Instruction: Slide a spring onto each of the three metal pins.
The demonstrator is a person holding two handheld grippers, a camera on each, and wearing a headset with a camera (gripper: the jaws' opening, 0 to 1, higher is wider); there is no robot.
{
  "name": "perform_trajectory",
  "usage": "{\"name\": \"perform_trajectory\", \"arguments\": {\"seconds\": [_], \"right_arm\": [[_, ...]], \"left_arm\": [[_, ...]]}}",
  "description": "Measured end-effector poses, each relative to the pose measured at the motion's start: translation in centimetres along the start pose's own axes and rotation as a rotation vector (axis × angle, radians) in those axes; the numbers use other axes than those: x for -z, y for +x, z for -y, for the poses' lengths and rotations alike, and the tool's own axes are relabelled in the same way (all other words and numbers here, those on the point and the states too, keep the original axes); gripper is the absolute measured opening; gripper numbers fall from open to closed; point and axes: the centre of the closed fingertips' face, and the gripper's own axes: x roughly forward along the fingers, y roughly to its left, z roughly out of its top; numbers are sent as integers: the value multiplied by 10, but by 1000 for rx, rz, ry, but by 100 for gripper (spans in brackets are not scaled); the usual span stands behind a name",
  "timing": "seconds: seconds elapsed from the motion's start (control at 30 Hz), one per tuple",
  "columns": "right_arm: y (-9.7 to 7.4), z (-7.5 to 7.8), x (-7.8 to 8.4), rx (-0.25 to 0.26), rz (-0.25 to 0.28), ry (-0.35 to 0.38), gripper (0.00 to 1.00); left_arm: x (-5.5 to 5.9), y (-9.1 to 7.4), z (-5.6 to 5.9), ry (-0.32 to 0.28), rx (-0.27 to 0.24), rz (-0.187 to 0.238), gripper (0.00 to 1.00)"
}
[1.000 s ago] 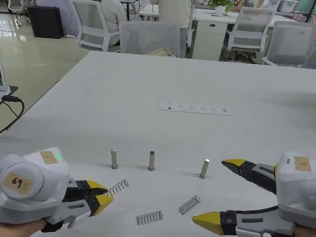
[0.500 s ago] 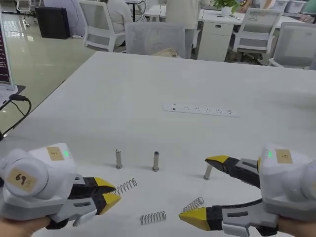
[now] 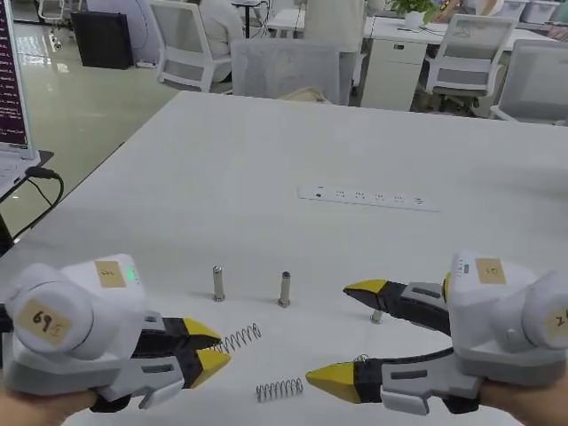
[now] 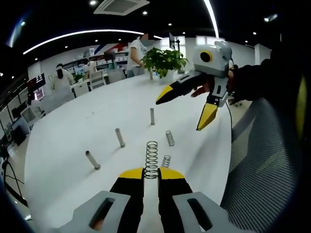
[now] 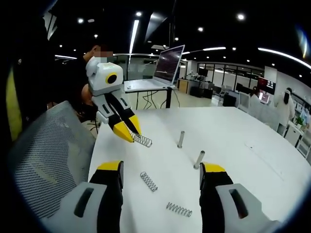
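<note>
White bench [image 3: 266, 151], big, bare twd 12 o'clock. Person holds both tools low, near 6.

Right hand-held gripper [image 3: 351, 335] at approx 4 o'clock. Jaws spread wide, nothing btwn them. Its upper jaw crosses in front of the right pin [image 3: 377, 315].

Left hand-held gripper [image 3: 224, 346] at approx 8 o'clock. Jaws pressed nearly together on the near end of the left spring [image 3: 238, 338]. Looks pinched, tho can't tell if the spring is lifted or resting on the bench.

Three pins stand upright in a row mid-bench: left pin [image 3: 217, 283], mid pin [image 3: 284, 289], then the right pin. All bare, no spring on any yet.

Key relation: the left spring's long axis runs out from the left tips twd approx 2 o'clock, near flat, while the pins stand vertical. The left pin is near, approx 12 o'clock from those tips, and the mid pin approx 1. So the left tool is nearer the left pin. I'd reckon the spring needs tipping upright, free end down over the pin top.

Mid spring [image 3: 279, 389] lies loose at 6 o'clock of the mid pin, btwn the two tools. Right spring [image 5: 179, 209] lies below the spread jaws.
</note>
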Motion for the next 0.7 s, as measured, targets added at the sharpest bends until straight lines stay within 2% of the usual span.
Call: {"name": "perform_trajectory", "arguments": {"seconds": [0.7], "right_arm": [[12,-19,-4,-74,-1,-32,39]], "left_arm": [[-11,2,16,48,54,12,2]]}}
